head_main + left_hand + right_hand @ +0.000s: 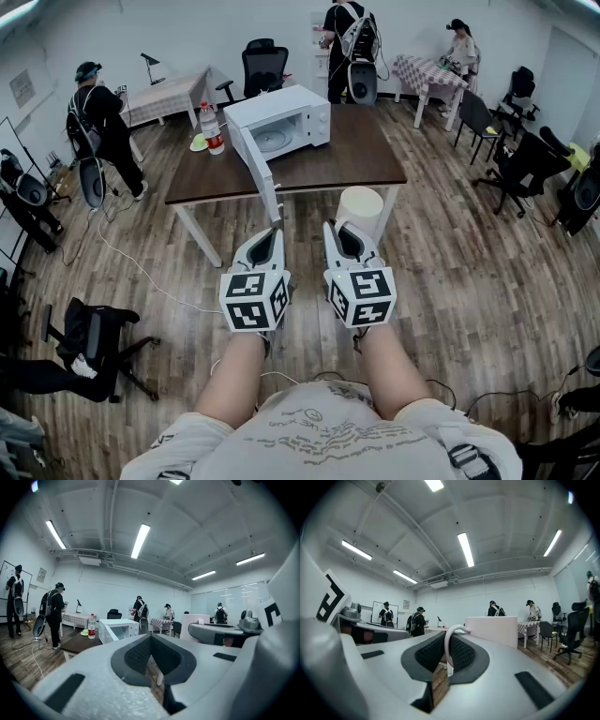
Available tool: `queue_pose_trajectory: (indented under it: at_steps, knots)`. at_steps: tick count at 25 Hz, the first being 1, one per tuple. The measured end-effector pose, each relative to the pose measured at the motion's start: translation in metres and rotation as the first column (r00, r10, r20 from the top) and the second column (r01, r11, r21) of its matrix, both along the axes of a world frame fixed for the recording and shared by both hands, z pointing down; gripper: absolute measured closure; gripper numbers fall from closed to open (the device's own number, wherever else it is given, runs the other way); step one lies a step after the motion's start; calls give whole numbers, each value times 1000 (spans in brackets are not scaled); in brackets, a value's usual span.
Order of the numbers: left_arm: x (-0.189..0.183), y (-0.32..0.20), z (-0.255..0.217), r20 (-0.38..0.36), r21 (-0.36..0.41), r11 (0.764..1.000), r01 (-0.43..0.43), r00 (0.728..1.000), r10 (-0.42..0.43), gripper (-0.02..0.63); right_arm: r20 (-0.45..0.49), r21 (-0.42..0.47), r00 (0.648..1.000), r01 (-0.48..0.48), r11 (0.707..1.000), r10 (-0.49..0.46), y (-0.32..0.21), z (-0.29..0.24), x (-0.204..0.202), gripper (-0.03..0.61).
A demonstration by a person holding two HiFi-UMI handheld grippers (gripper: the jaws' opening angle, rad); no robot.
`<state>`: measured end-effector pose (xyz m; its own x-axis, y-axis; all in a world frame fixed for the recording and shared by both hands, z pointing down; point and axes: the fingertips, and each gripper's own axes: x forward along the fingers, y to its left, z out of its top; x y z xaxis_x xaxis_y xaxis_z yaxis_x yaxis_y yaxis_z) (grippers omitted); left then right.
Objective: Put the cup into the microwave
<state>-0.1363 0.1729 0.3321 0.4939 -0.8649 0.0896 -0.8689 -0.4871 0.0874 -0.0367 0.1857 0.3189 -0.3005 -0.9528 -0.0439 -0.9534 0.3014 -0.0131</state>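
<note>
A white cup (361, 209) hangs in the air just before the table's near edge, with my right gripper (339, 231) shut on its handle. In the right gripper view the thin handle (449, 645) sits pinched between the jaws, and the cup's body (492, 630) rises just beyond. My left gripper (271, 234) is shut and empty, close beside the right one. The white microwave (281, 120) stands at the far left of the brown table (352, 161), its door (260, 167) swung open towards me. The left gripper view also shows the microwave (117, 630) ahead.
A bottle with a red label (213, 128) and a green plate (199, 142) sit left of the microwave. Several people, office chairs (511, 169) and other tables (169, 97) stand around the room. Cables run over the wooden floor at the left.
</note>
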Motion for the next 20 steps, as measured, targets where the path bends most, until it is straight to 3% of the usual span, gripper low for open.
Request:
queue_pose_trajectory:
  at_steps: [10, 20]
  knots:
    - [27, -12, 7, -2, -14, 1000, 15, 1000, -15, 600, 29, 6, 999, 14, 1000, -14, -12, 5, 27, 548]
    - [83, -18, 20, -4, -32, 999, 32, 999, -32, 600, 41, 0, 995, 93, 996, -93, -15, 15, 75, 548]
